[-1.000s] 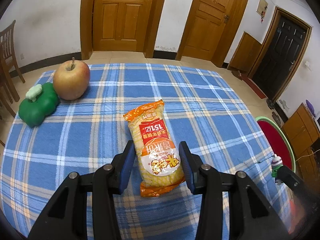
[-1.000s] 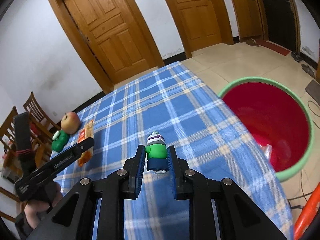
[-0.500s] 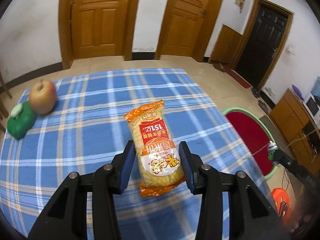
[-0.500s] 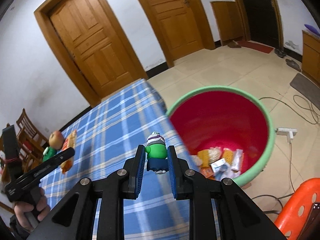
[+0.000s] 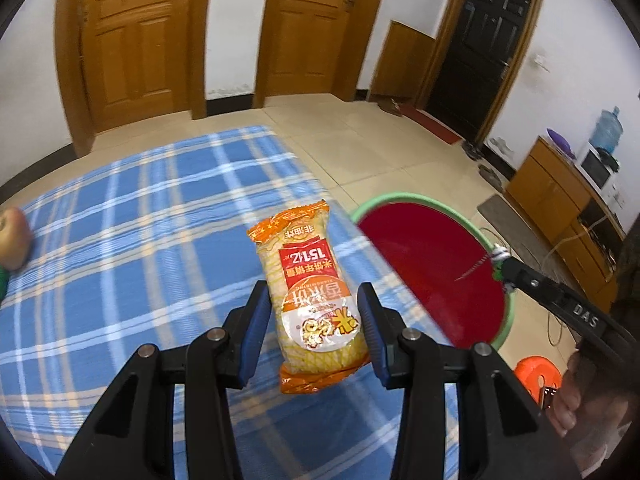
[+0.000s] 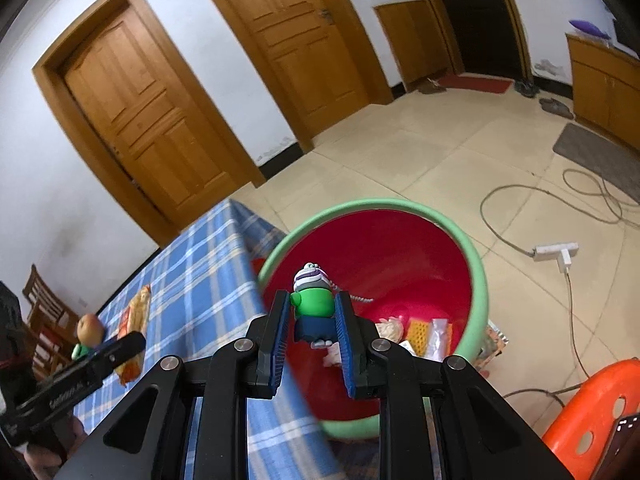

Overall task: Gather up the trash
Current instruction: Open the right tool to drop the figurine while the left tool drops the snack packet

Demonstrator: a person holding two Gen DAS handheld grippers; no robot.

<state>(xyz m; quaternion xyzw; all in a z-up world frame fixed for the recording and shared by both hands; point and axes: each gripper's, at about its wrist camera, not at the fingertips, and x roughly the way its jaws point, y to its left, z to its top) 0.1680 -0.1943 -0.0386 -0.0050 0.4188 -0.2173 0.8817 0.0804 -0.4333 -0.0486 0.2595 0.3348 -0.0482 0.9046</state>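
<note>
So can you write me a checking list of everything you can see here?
Surface: blue checked tablecloth covers the table.
Job's things: orange snack packet; small green figure; red bin with green rim, wrappers inside.
Clutter: apple and a green toy beside it.
Grippers: left gripper holds the packet above the table; right gripper holds the figure over the bin.
Cables: cord and power strip on the floor.
Surroundings: wooden doors, orange stool, chair.
</note>
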